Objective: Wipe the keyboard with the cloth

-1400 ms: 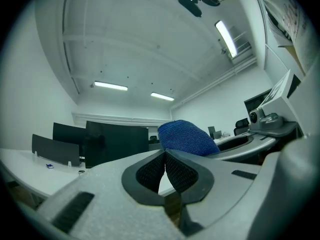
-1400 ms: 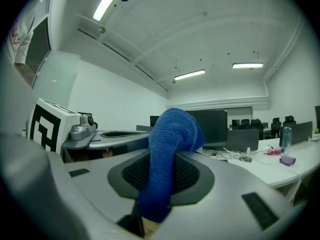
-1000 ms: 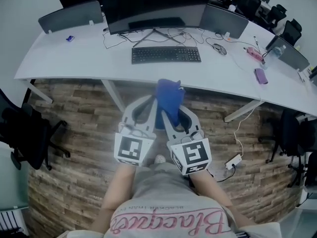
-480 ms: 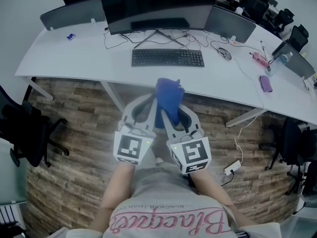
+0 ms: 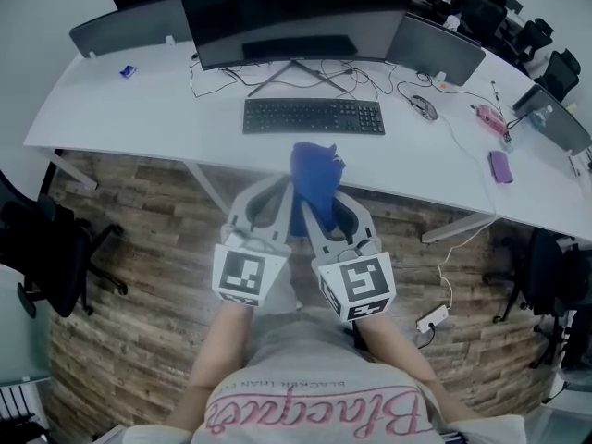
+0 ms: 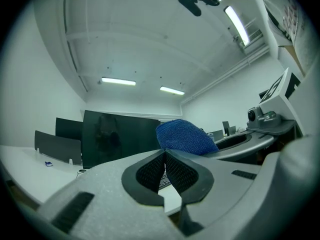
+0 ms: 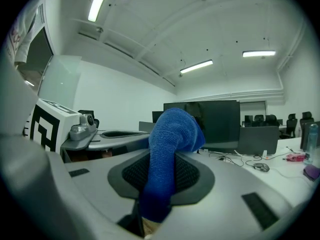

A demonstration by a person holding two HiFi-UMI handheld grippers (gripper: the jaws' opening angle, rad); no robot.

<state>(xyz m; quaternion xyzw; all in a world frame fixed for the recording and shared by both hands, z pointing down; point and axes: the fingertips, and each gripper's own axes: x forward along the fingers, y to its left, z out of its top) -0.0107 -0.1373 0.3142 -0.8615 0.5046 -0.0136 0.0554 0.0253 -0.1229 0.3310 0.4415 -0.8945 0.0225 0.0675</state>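
A black keyboard point(image 5: 314, 117) lies on the white desk point(image 5: 139, 104), in front of the large dark monitor point(image 5: 296, 12). A blue cloth point(image 5: 314, 178) sticks up from my right gripper point(image 5: 310, 203), which is shut on it; the right gripper view shows the cloth point(image 7: 167, 156) pinched between the pads and folding over at the top. My left gripper point(image 5: 281, 200) is beside it, shut with nothing between its pads point(image 6: 151, 172). Both grippers hang over the wooden floor, short of the desk's near edge and just below the keyboard.
A mouse point(image 5: 425, 107), cables, a pink item point(image 5: 487, 114) and a purple case point(image 5: 500, 166) lie on the desk's right part. Grey dividers point(image 5: 129, 28) stand at the back. A black chair point(image 5: 51, 248) is at the left, another point(image 5: 555, 276) at the right.
The view has moved a little closer to the desk, so the keyboard sits lower in the head view. The grippers and cloth keep the same pose.
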